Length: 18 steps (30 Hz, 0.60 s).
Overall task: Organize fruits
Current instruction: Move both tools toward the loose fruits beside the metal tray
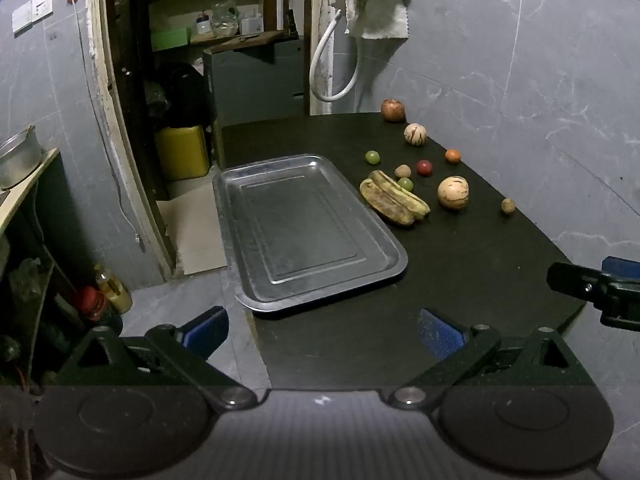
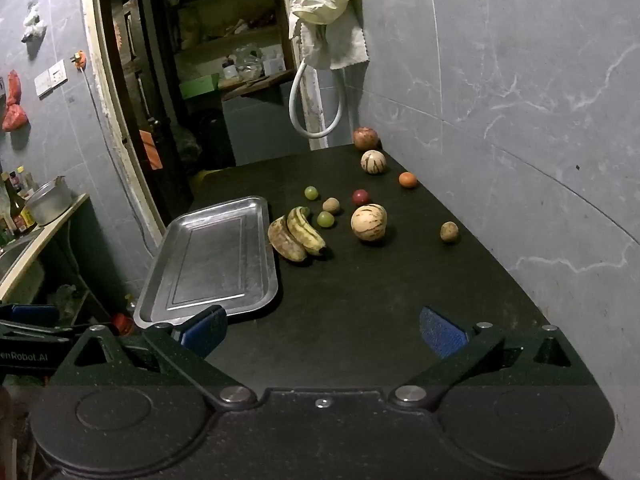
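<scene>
An empty steel tray [image 1: 256, 184] [image 2: 160, 276] lies on the left of a dark table [image 1: 460, 264] [image 2: 360, 292]. Right of it lie two spotted bananas [image 1: 394, 199] [image 2: 296, 233], two striped pale melons [image 1: 453, 192] [image 2: 369, 222], green grapes [image 2: 325, 219], a red fruit [image 2: 360, 197], an orange one [image 2: 407, 179], a pomegranate [image 2: 365, 138] and small brown fruits [image 2: 449, 231]. My left gripper [image 1: 322, 330] is open and empty over the table's near edge. My right gripper [image 2: 324, 330] is open and empty, short of the fruit.
A grey marble wall [image 2: 520, 100] runs along the table's right side. A doorway with shelves [image 2: 224, 60] lies behind. A white hose [image 2: 316, 96] and cloth hang at the back. A counter with a pot [image 2: 50, 202] stands at left.
</scene>
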Available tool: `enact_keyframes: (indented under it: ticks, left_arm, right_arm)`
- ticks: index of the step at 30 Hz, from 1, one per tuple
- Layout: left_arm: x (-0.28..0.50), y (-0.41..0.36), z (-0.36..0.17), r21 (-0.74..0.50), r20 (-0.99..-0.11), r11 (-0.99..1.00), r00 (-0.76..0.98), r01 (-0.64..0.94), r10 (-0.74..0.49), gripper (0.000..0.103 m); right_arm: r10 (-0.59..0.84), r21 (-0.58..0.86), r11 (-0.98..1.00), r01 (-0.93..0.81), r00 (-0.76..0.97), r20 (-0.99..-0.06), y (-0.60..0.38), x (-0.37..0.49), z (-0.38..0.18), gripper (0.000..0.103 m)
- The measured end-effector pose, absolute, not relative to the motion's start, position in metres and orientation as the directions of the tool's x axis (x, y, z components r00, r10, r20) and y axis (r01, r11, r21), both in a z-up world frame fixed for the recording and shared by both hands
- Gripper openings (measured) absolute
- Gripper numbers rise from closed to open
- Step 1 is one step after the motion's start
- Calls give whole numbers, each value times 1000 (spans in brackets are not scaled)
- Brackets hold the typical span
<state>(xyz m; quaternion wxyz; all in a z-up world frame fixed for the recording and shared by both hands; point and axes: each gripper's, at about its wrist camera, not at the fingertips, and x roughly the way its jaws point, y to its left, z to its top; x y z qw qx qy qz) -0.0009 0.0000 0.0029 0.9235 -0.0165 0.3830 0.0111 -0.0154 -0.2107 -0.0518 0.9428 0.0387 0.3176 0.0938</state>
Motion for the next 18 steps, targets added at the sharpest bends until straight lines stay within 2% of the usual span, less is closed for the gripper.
enact_keyframes:
  ticks: [18]
  left_arm:
    - [0,13,-6,-26,-714,999,700,-23,-2,102]
  right_arm:
    - [189,126,982,-142,781,-595,-196,-15,-52,102]
